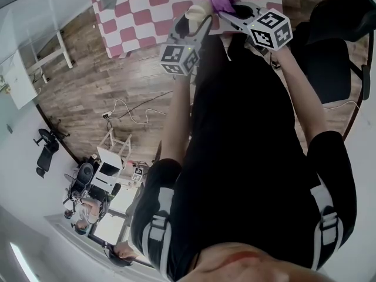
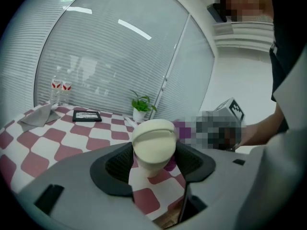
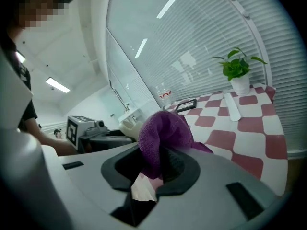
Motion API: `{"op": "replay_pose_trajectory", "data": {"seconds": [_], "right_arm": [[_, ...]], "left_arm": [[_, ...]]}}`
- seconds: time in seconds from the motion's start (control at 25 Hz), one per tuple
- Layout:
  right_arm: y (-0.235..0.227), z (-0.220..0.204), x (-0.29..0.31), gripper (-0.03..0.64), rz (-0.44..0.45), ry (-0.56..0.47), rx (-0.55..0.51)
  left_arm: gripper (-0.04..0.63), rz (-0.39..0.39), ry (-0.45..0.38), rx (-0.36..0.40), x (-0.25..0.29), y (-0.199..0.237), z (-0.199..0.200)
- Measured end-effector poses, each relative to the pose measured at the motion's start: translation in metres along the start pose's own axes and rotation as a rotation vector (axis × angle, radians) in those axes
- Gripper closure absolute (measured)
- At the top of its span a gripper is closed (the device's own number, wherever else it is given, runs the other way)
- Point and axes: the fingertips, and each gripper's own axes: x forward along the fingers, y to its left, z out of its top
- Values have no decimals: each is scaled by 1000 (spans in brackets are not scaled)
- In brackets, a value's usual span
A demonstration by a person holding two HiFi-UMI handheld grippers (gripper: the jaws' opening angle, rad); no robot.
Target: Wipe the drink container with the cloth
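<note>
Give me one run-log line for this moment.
left gripper: shut on drink container | right gripper: shut on purple cloth | wipe: purple cloth beside drink container, contact unclear

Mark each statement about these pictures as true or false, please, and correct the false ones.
1. The left gripper holds a cream drink container between its jaws. True.
2. The right gripper is empty. False: its jaws are closed on a purple cloth.
3. The tablecloth is plain blue. False: it has red and white checks.
4. A potted plant stands on the table. True.
</note>
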Motion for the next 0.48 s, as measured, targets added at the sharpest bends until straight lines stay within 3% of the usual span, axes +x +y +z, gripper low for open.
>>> {"op": "replay_pose_trajectory", "data": {"seconds": [0.16, 0.32, 0.48], "right_arm": [[30, 14, -3, 523, 91, 1, -52], [39, 20, -4, 523, 122, 4, -100], [29, 3, 0, 523, 127, 46, -57]], "left_arm": [[302, 14, 5, -52, 2, 4, 3], [302, 17, 6, -72, 2, 6, 3], [302, 26, 1, -107, 0, 10, 2]]}}
